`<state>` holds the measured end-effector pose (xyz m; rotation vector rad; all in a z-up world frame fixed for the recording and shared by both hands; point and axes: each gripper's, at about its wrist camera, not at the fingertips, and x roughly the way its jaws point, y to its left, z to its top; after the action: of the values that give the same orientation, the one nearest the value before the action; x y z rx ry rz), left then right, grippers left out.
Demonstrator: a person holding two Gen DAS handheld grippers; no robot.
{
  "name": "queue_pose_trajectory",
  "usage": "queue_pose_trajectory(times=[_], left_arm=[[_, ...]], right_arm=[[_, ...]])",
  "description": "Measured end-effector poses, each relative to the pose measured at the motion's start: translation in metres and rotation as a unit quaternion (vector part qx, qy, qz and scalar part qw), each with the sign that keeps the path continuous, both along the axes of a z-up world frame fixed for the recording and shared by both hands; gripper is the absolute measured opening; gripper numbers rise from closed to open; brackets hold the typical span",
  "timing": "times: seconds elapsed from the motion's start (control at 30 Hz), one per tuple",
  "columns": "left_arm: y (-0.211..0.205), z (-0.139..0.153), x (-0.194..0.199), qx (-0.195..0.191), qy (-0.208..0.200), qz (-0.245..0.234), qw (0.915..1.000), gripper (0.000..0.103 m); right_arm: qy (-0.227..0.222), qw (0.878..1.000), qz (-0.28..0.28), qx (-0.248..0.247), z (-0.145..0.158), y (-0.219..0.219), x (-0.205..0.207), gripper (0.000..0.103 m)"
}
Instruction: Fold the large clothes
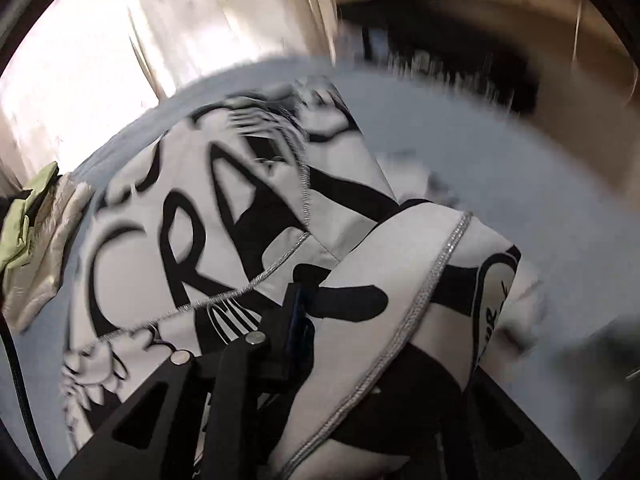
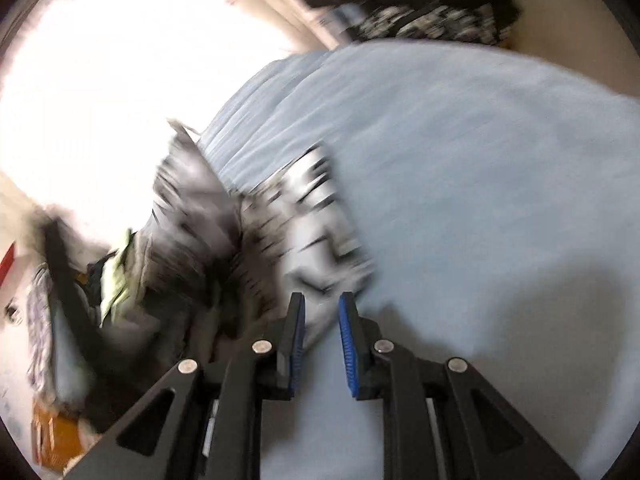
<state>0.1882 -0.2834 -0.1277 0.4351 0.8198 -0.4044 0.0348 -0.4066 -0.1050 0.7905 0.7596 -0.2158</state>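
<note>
A large white garment with bold black print and grey stitched hems (image 1: 224,216) lies on a pale blue bed sheet (image 1: 500,184). My left gripper (image 1: 316,312) is shut on a fold of this garment, which drapes over its right finger and hides it. In the right wrist view the same garment (image 2: 316,224) shows blurred, bunched just ahead of my right gripper (image 2: 322,316). The right gripper is open with nothing between its blue pads (image 2: 347,336), and hovers over the blue sheet (image 2: 480,184).
A pale green and cream cloth (image 1: 32,224) lies at the sheet's left edge. Bright curtains (image 1: 100,52) stand behind. Dark furniture with patterned fabric (image 2: 432,20) sits beyond the bed's far side. Clutter and an orange box (image 2: 56,436) lie on the floor at left.
</note>
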Motion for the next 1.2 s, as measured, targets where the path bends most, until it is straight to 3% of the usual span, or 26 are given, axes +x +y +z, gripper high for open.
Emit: queue_pose_trajectory(times=[0.1, 0.27, 0.33, 0.4, 0.5, 0.63, 0.77, 0.9, 0.97, 1.07, 1.17, 1.2], left_arm=[[-0.004, -0.001, -0.008, 0.0, -0.033, -0.016, 0.9993, 0.025], [0.024, 0.017, -0.008, -0.062, 0.052, -0.029, 0.9963, 0.043], [0.036, 0.027, -0.009, -0.098, 0.083, -0.029, 0.9913, 0.054], [0.05, 0.032, -0.008, -0.133, 0.111, -0.032, 0.9843, 0.076], [0.065, 0.043, -0.017, -0.178, 0.147, -0.035, 0.9723, 0.087], [0.084, 0.065, -0.039, -0.226, 0.148, -0.028, 0.9624, 0.087], [0.126, 0.085, -0.049, -0.229, 0.087, 0.01, 0.9694, 0.087], [0.175, 0.089, -0.037, -0.209, 0.034, 0.073, 0.9746, 0.087], [0.199, 0.078, -0.025, -0.2, 0.045, 0.114, 0.9721, 0.085], [0.222, 0.055, -0.003, -0.208, 0.087, 0.155, 0.9619, 0.068], [0.24, 0.031, 0.015, -0.25, 0.13, 0.173, 0.9438, 0.065], [0.241, 0.027, 0.017, -0.257, 0.131, 0.173, 0.9417, 0.065]], right_arm=[[0.002, 1.0, -0.012, -0.006, 0.003, -0.008, -0.007, 0.018], [0.003, 1.0, -0.003, 0.001, 0.005, -0.002, 0.002, 0.026], [-0.006, 1.0, 0.006, 0.006, 0.01, 0.001, 0.012, 0.027], [-0.01, 1.0, 0.016, 0.0, 0.018, 0.001, 0.011, 0.027], [-0.022, 0.999, 0.035, -0.013, 0.034, 0.008, 0.021, 0.033], [-0.035, 0.997, 0.059, -0.036, 0.053, 0.012, 0.043, 0.043], [-0.022, 0.993, 0.107, -0.036, 0.053, 0.016, 0.078, 0.045], [0.027, 0.986, 0.164, 0.022, 0.03, 0.015, 0.123, 0.046], [0.057, 0.98, 0.183, 0.054, 0.014, 0.014, 0.142, 0.046], [0.092, 0.971, 0.202, 0.091, -0.007, 0.014, 0.162, 0.046], [0.113, 0.965, 0.208, 0.113, -0.021, 0.014, 0.177, 0.046], [0.122, 0.963, 0.208, 0.117, -0.026, 0.015, 0.182, 0.046]])
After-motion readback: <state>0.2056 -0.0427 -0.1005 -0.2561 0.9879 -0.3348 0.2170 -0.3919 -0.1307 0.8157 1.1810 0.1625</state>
